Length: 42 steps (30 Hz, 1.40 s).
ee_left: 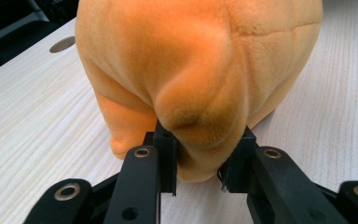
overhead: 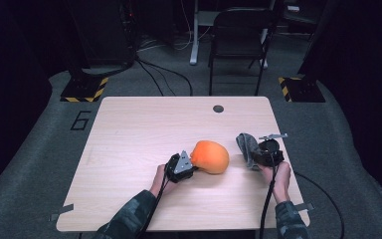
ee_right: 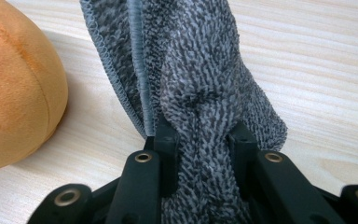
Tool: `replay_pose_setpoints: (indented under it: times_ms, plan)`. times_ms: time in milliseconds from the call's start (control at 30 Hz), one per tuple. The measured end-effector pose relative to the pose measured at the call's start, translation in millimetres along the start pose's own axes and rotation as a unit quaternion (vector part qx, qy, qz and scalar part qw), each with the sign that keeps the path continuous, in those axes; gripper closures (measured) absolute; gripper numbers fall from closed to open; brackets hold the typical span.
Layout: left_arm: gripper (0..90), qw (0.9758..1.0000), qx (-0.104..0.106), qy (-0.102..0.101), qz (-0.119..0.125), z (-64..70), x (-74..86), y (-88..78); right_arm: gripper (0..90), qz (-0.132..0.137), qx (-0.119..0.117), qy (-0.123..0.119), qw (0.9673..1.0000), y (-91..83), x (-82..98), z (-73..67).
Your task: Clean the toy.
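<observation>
An orange plush toy (overhead: 211, 156) lies on the light wooden table (overhead: 139, 129), right of the middle. My left gripper (overhead: 193, 162) meets it from the left. In the left gripper view its jaws (ee_left: 200, 158) pinch a bulging fold of the plush toy (ee_left: 196, 60). A grey terry cloth (overhead: 247, 144) stands bunched up to the right of the toy. My right gripper (overhead: 255, 155) is shut on it. In the right gripper view the cloth (ee_right: 196, 74) is squeezed in my right gripper (ee_right: 203, 144), with the plush toy (ee_right: 14, 93) lying to the left.
A round dark cable hole (overhead: 218, 108) sits near the table's far edge. Beyond the table stand a black chair (overhead: 238, 35) and two stand feet with yellow-black stripes (overhead: 84, 89). Cables run over the grey floor.
</observation>
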<state>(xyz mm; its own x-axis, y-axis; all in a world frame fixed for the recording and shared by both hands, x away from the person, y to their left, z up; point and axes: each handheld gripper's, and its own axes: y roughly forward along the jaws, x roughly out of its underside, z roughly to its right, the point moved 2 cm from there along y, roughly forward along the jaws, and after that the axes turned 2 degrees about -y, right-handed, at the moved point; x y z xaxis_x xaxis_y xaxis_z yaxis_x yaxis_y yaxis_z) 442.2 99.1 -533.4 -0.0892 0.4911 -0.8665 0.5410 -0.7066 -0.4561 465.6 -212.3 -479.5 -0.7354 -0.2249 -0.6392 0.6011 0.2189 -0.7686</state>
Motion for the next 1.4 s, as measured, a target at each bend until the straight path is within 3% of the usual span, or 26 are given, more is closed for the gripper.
replay_pose_setpoints:
  times_ms: [233,433,533,700,767,867,900,967,1000,1033,1133,1200,1233,1267,1400]
  plan:
    - [75.2,0.9997,0.008,-0.018,0.015,-2.3,-5.1,-4.4,70.8,0.002,-0.002,-0.008,1.0000,0.3,-0.5,-0.8]
    - [75.5,0.9973,0.024,-0.062,0.032,-2.6,-17.8,-13.4,70.9,0.007,0.002,-0.008,0.9999,-0.2,-0.6,-0.4]
    - [75.5,0.9941,0.033,-0.095,0.040,-3.0,-26.9,-20.9,70.9,0.009,0.003,-0.004,0.9999,-2.2,-1.1,0.1]
    - [75.3,0.9848,0.048,-0.159,0.049,-6.9,-40.0,-35.6,71.0,0.010,0.005,0.000,0.9999,-3.7,-1.0,0.9]
    - [75.2,0.9819,0.049,-0.178,0.042,-8.3,-42.9,-40.5,70.9,0.015,0.007,-0.006,0.9998,-4.2,-1.7,1.7]
    - [75.1,0.9743,0.050,-0.218,0.027,-10.8,-44.6,-43.6,71.0,0.026,0.007,-0.009,0.9996,-9.1,-4.1,-1.2]
    - [75.0,0.9709,0.053,-0.233,0.018,-12.3,-44.2,-43.7,71.1,0.032,0.008,-0.009,0.9994,-11.9,-5.5,-3.2]
    - [74.9,0.9615,0.066,-0.267,0.001,-13.9,-41.5,-42.8,71.1,0.042,0.003,-0.016,0.9990,-18.3,-9.0,-6.8]
    - [74.9,0.9551,0.074,-0.287,-0.004,-14.6,-39.0,-41.8,71.1,0.047,0.003,-0.017,0.9987,-21.6,-10.8,-9.0]
    - [74.9,0.9504,0.078,-0.301,-0.008,-15.1,-36.4,-40.8,71.1,0.052,-0.001,-0.020,0.9984,-25.1,-12.5,-11.2]
    - [74.8,0.9428,0.082,-0.323,-0.017,-17.1,-30.9,-36.7,71.1,0.064,-0.008,-0.034,0.9973,-35.0,-17.4,-19.2]
    - [74.7,0.9428,0.077,-0.324,-0.023,-17.8,-29.1,-34.0,71.1,0.075,-0.015,-0.044,0.9961,-42.5,-21.8,-28.1]
    - [74.6,0.9412,0.077,-0.328,-0.023,-18.0,-28.3,-32.6,71.2,0.078,-0.019,-0.054,0.9954,-46.6,-24.3,-33.9]
    - [74.6,0.9433,0.072,-0.323,-0.028,-17.8,-28.1,-31.6,71.1,0.083,-0.026,-0.060,0.9944,-51.0,-27.2,-41.6]
    - [74.1,0.9451,0.062,-0.319,-0.034,-15.8,-26.3,-26.4,71.1,0.104,-0.061,-0.102,0.9874,-68.2,-37.8,-82.5]
